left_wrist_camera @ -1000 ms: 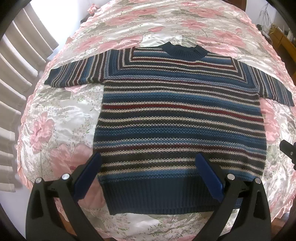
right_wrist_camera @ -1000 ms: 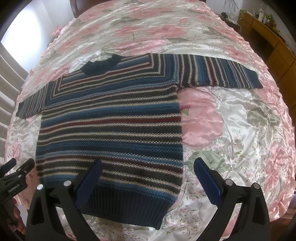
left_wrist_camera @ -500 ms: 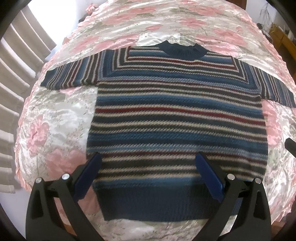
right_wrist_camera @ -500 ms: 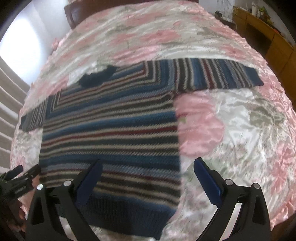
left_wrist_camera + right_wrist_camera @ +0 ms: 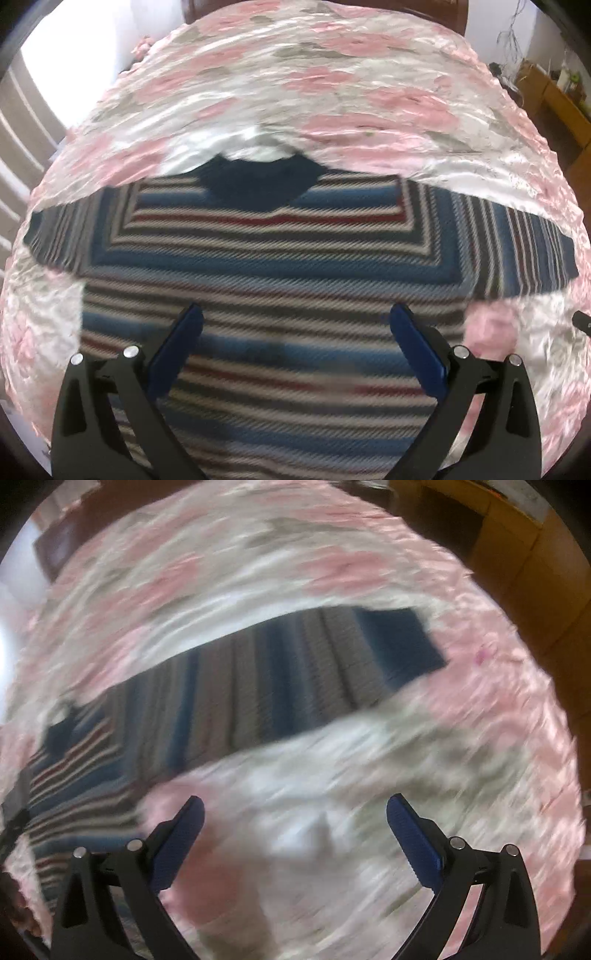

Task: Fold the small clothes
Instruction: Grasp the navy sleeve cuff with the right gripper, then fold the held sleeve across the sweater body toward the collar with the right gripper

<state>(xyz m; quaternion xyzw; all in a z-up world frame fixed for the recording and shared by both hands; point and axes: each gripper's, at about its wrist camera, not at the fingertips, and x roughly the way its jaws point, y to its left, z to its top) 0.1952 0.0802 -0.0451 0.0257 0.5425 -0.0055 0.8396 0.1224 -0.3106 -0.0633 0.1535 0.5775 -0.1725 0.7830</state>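
Flat on bedspread [image 5: 369,74]: striped sweater [image 5: 280,266]

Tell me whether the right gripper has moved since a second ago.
Yes. The right gripper has swung off the sweater's body toward its right sleeve, now over bare bedspread.

We see our left gripper [image 5: 295,325] and right gripper [image 5: 295,808] built alike: black plastic arms with triangular cut-outs, two round silver screws on each arm, and dark blue ridged pads [image 5: 413,836] lining the jaws.
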